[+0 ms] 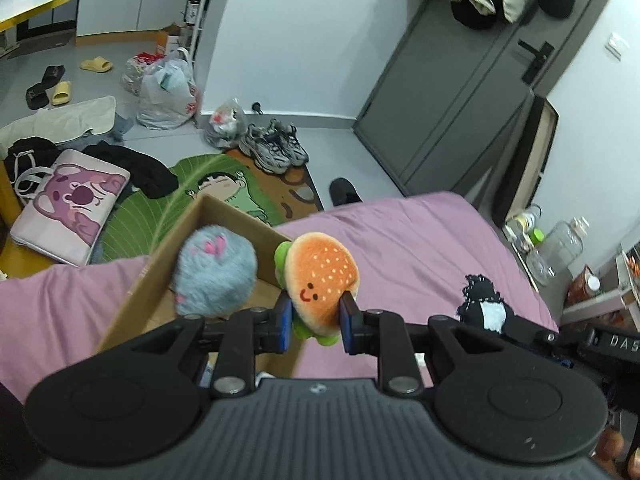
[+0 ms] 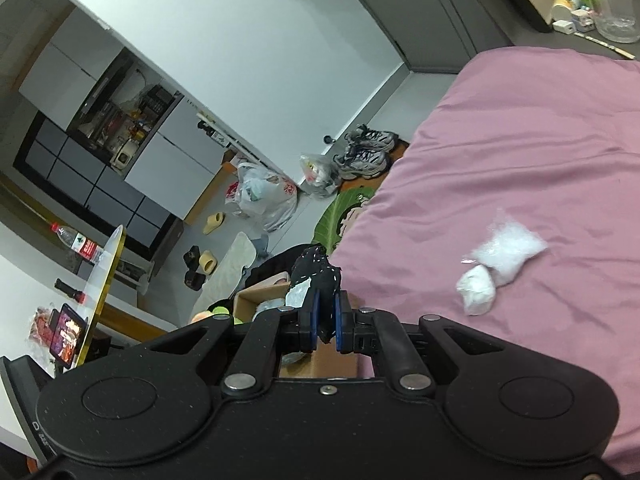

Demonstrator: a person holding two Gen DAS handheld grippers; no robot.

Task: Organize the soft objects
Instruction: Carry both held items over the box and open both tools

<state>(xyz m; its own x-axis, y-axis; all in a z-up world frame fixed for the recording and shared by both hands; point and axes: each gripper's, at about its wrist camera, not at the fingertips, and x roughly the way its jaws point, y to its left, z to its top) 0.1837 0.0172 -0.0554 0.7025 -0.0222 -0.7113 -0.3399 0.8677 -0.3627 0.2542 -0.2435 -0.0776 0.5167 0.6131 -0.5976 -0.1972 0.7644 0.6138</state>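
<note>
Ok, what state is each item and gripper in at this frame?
Left gripper: shut on burger plush.
Right gripper: shut on black plush.
Cardboard box: open, grey fluffy toy inside.
White plastic bag: lying on pink bedsheet.

Grey sneakers (image 1: 276,146) by the door (image 1: 452,92) — plastic bags (image 1: 168,92) nearby.

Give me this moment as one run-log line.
left gripper: shut on burger plush | right gripper: shut on black plush | cardboard box: holds grey fluffy toy | bed: white bag left
</note>
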